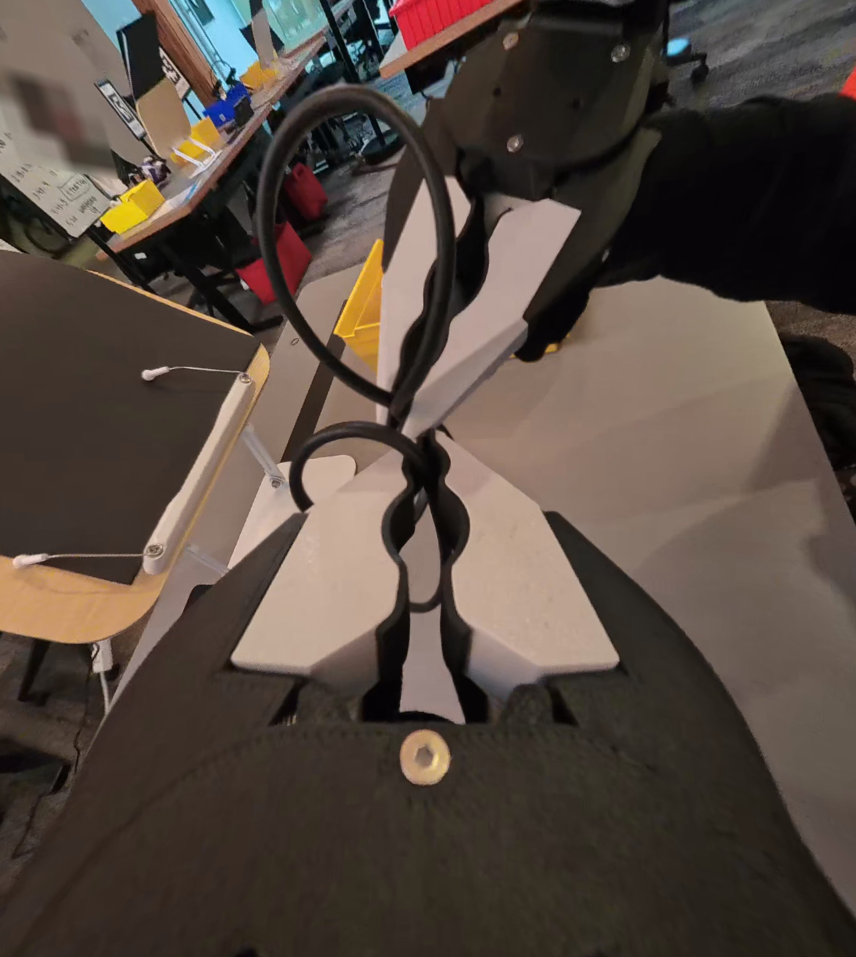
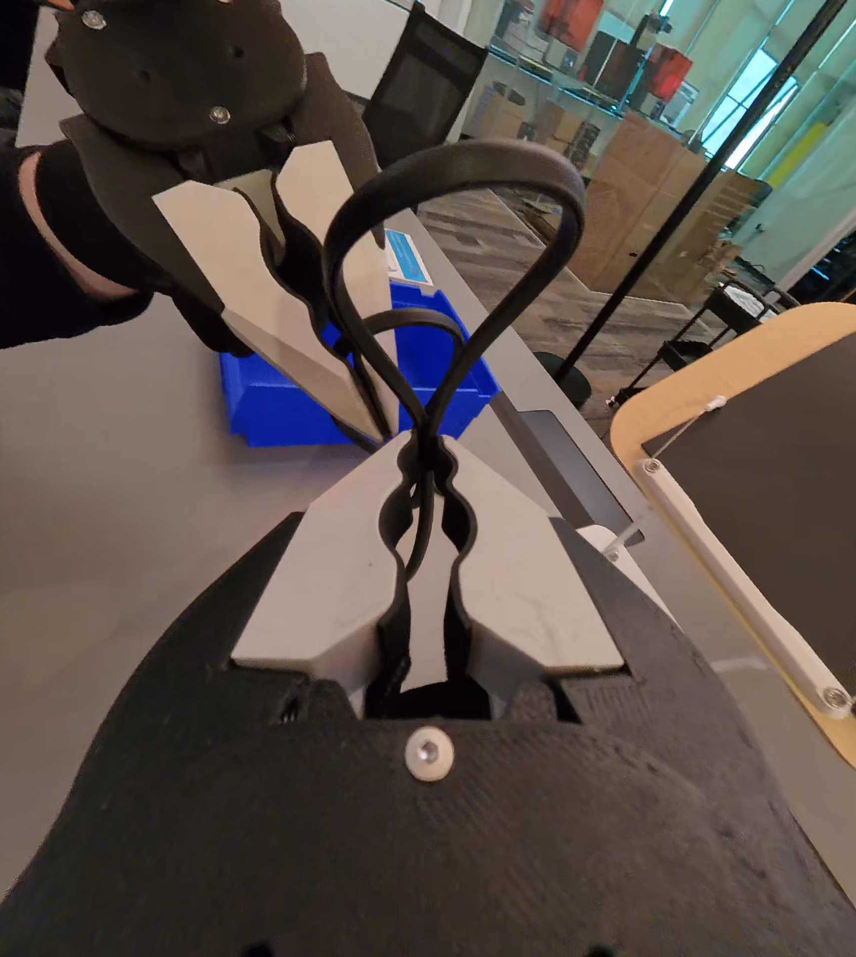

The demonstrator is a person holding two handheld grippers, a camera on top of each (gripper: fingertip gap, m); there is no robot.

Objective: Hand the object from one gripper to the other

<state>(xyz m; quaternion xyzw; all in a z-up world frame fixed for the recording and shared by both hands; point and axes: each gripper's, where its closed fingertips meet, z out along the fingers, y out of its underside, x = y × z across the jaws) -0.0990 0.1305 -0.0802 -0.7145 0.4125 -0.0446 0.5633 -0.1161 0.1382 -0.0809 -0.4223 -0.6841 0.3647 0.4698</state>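
- Left wrist view: the left gripper (image 1: 428, 455) and right gripper (image 1: 405, 414) both pinch the black cable loop (image 1: 358, 248) above the grey surface (image 1: 648, 466), tips nearly touching
- Open one gripper only once the other's pinch feels firm

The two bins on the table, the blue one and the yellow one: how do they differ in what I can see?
The blue bin is seen only from the right wrist; the yellow bin only from the left wrist. The blue bin shows more of its body; the yellow bin shows just a sliver. Both sit on the grey table behind grippers.

Black looped cable (image 1: 363, 248), pinched mid-air, twisted.
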